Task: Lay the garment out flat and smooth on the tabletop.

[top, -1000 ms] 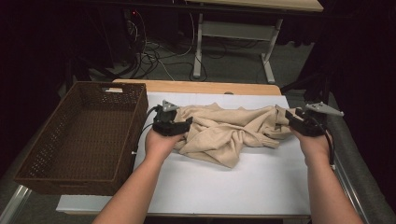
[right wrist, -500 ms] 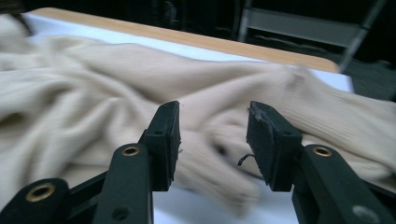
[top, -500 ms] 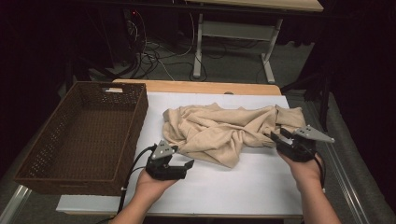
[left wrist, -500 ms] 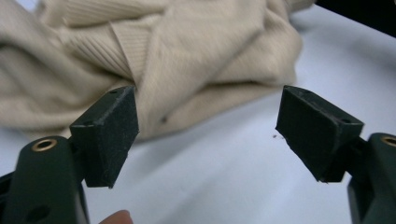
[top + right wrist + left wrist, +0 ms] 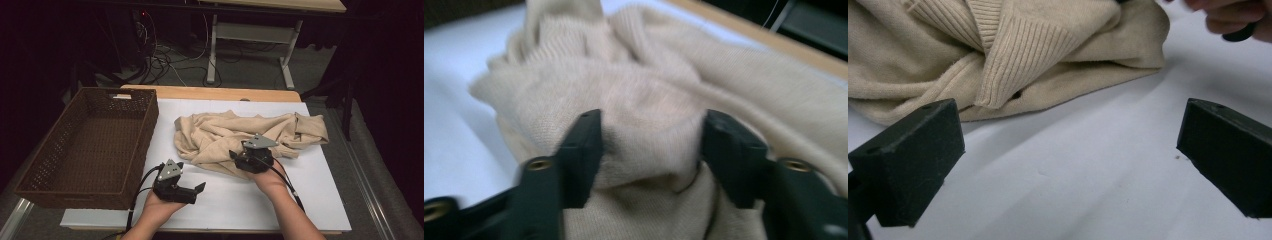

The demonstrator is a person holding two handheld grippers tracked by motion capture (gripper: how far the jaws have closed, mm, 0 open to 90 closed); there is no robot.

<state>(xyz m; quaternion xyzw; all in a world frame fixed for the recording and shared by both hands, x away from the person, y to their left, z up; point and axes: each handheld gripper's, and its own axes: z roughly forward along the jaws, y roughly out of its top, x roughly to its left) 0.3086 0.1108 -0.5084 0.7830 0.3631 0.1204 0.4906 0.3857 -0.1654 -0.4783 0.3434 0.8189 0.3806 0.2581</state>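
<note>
Beige sweater (image 5: pixel 240 137) lies crumpled on the white table (image 5: pixel 320 195), just right of the wicker basket (image 5: pixel 90 145). Right gripper (image 5: pixel 239 159) sits at the sweater's near edge, jaws just been closing, a bunch of knit between them and pressed on both sides. Left gripper (image 5: pixel 200 189) is near the basket's front corner, clear of the sweater, jaws just opened wide with nothing between.

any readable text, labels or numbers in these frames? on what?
None. No print shows on the sweater, basket, white mat, or either gripper: left gripper, right gripper. Nothing looks like a label too small to read, either.
</note>
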